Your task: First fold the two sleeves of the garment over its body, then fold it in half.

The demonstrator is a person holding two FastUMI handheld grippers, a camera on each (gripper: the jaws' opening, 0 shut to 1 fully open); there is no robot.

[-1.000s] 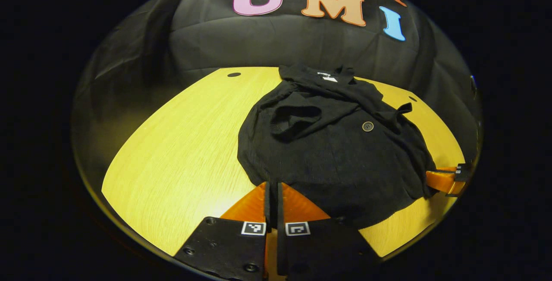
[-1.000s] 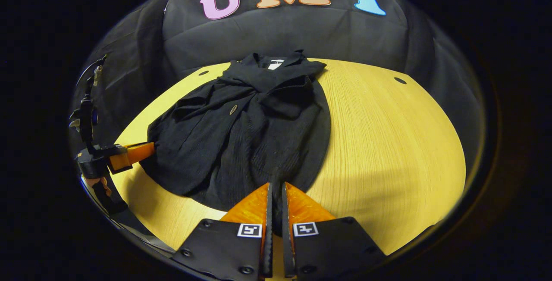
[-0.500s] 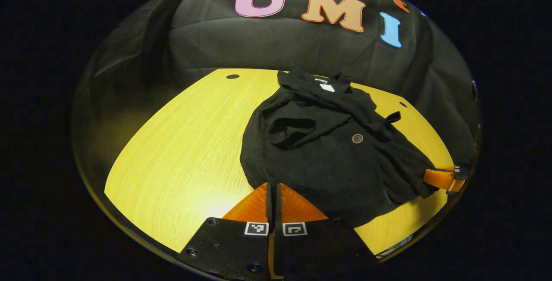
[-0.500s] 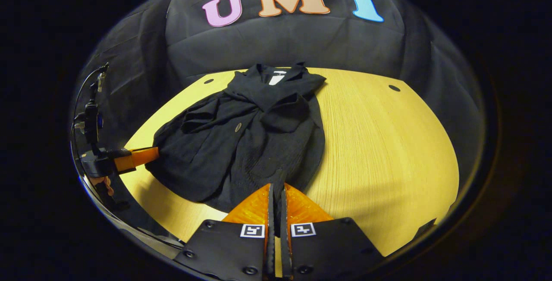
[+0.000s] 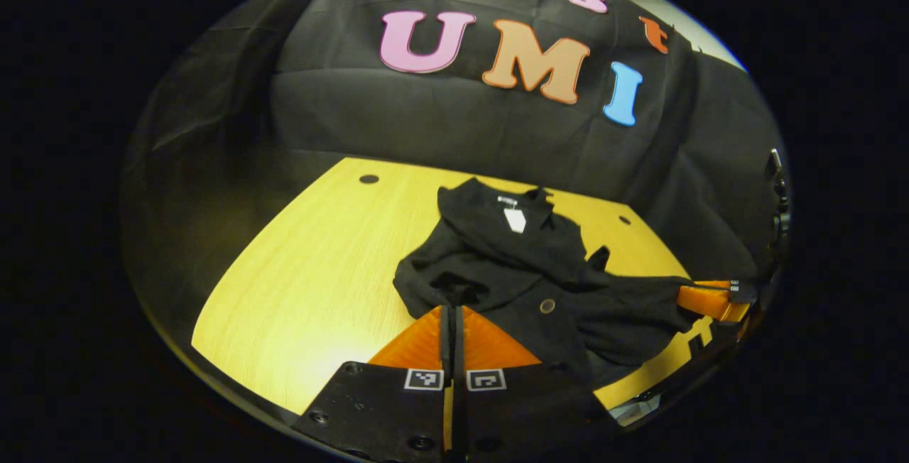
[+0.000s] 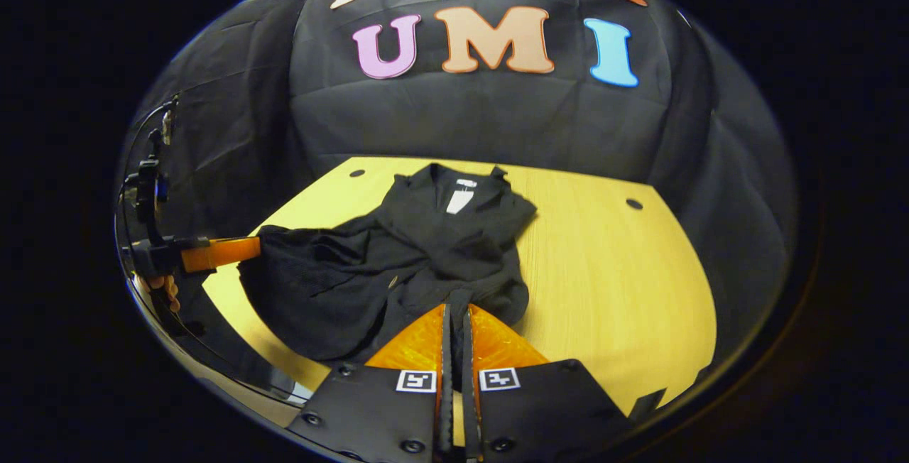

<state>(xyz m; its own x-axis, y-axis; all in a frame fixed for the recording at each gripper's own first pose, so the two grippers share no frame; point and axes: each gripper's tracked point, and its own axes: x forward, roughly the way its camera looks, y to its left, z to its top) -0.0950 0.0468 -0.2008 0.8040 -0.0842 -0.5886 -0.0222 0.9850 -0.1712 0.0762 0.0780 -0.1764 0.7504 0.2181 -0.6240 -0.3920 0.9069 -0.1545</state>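
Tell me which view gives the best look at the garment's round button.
The left gripper view: the button faces the camera, a clear disc on the black garment just past the left gripper. In the right gripper view the button is a small sliver seen at a slant among folds.

A yellow wood-grain table (image 5: 305,271) with a rounded outline stands in front of the booth's black cloth wall (image 6: 497,115), which hangs in soft creases. Small dark holes (image 6: 634,204) mark the table near its far corners. Light glares on its near edge
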